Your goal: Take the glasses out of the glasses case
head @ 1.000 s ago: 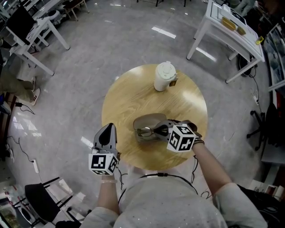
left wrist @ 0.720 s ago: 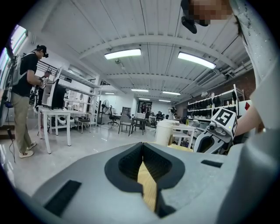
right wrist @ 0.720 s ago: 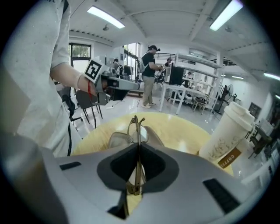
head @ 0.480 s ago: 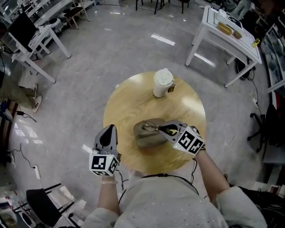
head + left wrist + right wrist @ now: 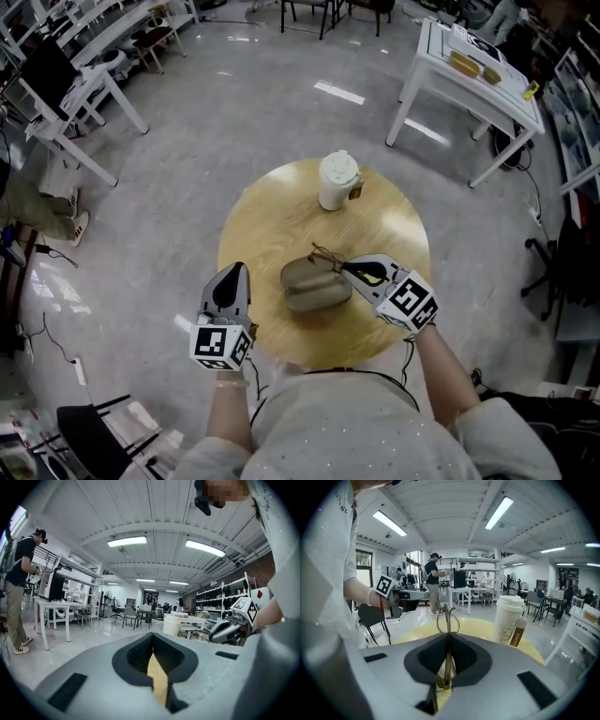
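over the case (image 5: pixel 317 287), right hand-held gripper (image 5: pixel 348 267) pinching glasses (image 5: pixel 324 255), left hand-held gripper (image 5: pixel 232 273) closed, empty, cup (image 5: pixel 337 180) beyond

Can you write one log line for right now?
right gripper: shut on glasses | glasses: out of case | left gripper: shut, empty | case: on table

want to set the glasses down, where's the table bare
The round wooden table is bare on its left, between the white lidded paper cup and the left gripper, and on its far right, beyond the right gripper. The middle is crowded: the grey glasses case lies there, and the right gripper holds the thin-framed glasses by its far edge.
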A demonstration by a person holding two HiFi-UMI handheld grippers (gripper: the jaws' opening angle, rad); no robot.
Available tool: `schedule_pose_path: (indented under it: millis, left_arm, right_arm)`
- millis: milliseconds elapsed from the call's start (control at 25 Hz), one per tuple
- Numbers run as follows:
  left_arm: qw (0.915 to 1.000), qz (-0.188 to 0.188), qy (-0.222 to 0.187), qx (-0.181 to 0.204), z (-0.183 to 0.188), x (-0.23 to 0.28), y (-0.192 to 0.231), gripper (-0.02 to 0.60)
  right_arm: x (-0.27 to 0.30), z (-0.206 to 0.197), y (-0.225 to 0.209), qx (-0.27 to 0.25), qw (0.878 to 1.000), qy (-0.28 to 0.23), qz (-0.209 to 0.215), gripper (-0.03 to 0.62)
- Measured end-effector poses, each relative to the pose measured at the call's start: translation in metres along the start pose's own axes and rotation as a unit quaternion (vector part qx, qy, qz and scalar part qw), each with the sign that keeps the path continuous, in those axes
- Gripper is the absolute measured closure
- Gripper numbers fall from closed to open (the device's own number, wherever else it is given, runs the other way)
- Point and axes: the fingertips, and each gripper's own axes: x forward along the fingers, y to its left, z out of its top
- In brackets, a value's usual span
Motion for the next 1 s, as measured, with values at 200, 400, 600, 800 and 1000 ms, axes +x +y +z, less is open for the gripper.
schedule_pose_path:
  millis: [200,400,600,800,1000]
  left_arm:
    - [1.0000,0.000,-0.003,0.004,0.006,-0.002,-0.001,0.577]
    - [0.9999,0.000,-0.008,0.007,0.010,-0.003,-0.003,0.577]
    - [0.9999,0.006,-0.016,-0.001,0.015,-0.004,-0.001,0.577]
    - [0.9998,0.007,-0.020,0.000,0.018,-0.006,0.001,0.577]
    - [0.9996,0.009,-0.028,0.005,0.024,-0.006,0.003,0.577]
  right_arm:
    - [-0.007,0.007,0.001,0.011,1.000,-0.017,-0.011,0.572]
    - [-0.013,0.013,-0.003,0.022,0.999,-0.038,-0.027,0.572]
    - [-0.018,0.019,-0.010,0.035,0.997,-0.059,-0.042,0.572]
    - [-0.021,0.024,-0.016,0.035,0.995,-0.072,-0.056,0.572]
    - [-0.024,0.031,-0.019,0.041,0.993,-0.090,-0.065,0.572]
